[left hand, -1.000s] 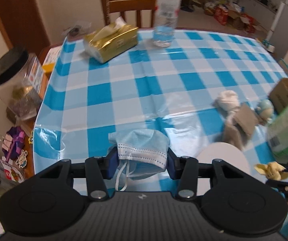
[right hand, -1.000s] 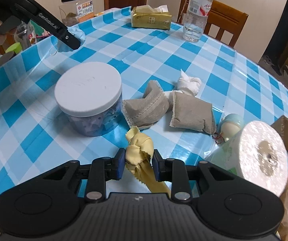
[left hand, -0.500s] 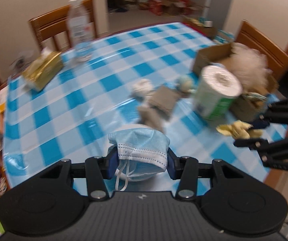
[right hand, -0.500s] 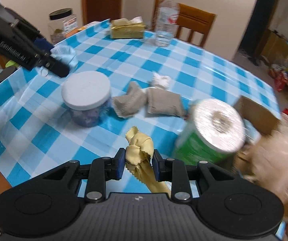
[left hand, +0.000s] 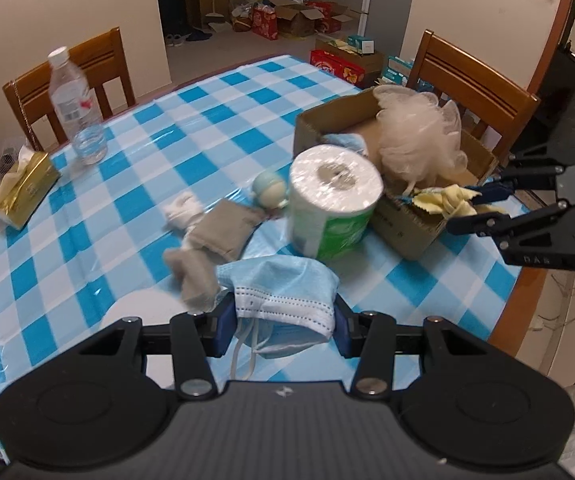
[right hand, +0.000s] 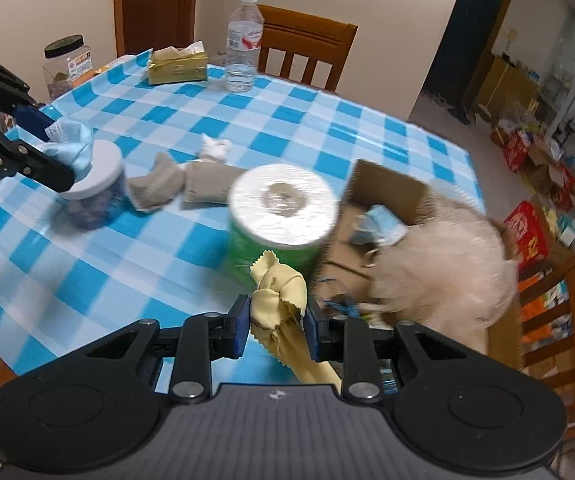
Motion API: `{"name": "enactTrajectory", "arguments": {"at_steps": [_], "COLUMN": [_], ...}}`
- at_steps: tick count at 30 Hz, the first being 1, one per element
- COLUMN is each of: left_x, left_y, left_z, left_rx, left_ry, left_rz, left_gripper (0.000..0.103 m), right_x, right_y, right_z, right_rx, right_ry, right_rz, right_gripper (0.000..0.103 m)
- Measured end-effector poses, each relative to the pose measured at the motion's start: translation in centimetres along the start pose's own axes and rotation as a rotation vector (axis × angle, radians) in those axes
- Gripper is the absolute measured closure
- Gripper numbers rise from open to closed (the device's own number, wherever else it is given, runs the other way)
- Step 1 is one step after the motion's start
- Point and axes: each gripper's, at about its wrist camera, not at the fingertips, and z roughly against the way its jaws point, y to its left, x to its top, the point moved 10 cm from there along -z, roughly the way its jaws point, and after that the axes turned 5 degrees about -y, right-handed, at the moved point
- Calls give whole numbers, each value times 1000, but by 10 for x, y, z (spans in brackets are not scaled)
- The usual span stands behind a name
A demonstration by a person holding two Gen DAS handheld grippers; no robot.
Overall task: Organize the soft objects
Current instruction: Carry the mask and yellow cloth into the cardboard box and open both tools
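Note:
My left gripper (left hand: 281, 322) is shut on a light blue face mask (left hand: 283, 284), held above the near table edge; it also shows in the right wrist view (right hand: 53, 148). My right gripper (right hand: 277, 320) is shut on a knotted yellow cloth (right hand: 277, 288) and holds it at the near rim of a cardboard box (left hand: 407, 216); in the left wrist view the cloth (left hand: 443, 202) hangs over that rim. The box (right hand: 387, 196) holds a cream bath pouf (left hand: 419, 140) and another blue mask (right hand: 381, 226). Grey pouches (left hand: 221, 232) and a white cloth knot (left hand: 183, 212) lie on the table.
A wrapped paper roll (left hand: 333, 204) stands by the box. A white-lidded jar (right hand: 95, 188), a small round doll (left hand: 269, 190), a water bottle (left hand: 77, 108) and a gold tissue pack (left hand: 23, 188) are on the blue checked tablecloth (left hand: 159, 148). Wooden chairs (left hand: 471, 92) surround the table.
Both grippers have swung right toward the cardboard box, each still holding its item. The yellow cloth has reached the box rim; the mask has moved over the jar toward the roll.

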Motion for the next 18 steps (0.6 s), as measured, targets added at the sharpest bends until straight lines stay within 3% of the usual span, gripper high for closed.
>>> {"name": "enactTrajectory", "arguments": {"at_steps": [9, 11, 12, 13, 15, 18], "left_x": [33, 39, 41, 44, 50, 60], "left_y": [-49, -59, -63, -67, -74, -82], "left_z": [-21, -26, -29, -32, -36, -42], "left_rx": [28, 33, 35, 37, 42, 45], "left_ry": [-13, -13, -12, -12, -13, -15], "left_rz": [18, 22, 26, 29, 28, 28], "left_gripper": [56, 56, 56, 56, 56, 56], "right_x": [-3, -3, -4, -4, -5, -8], "right_y": [-51, -55, -57, -58, -59, -61], "right_z": [-17, -23, -25, -27, -27, -26], "right_rx": [40, 61, 69, 73, 98, 126], "right_ry": [-30, -33, -39, -48, -62, -70], "right_rz": [33, 31, 31, 34, 29, 21], "right_gripper": [66, 47, 27, 13, 5, 1]}}
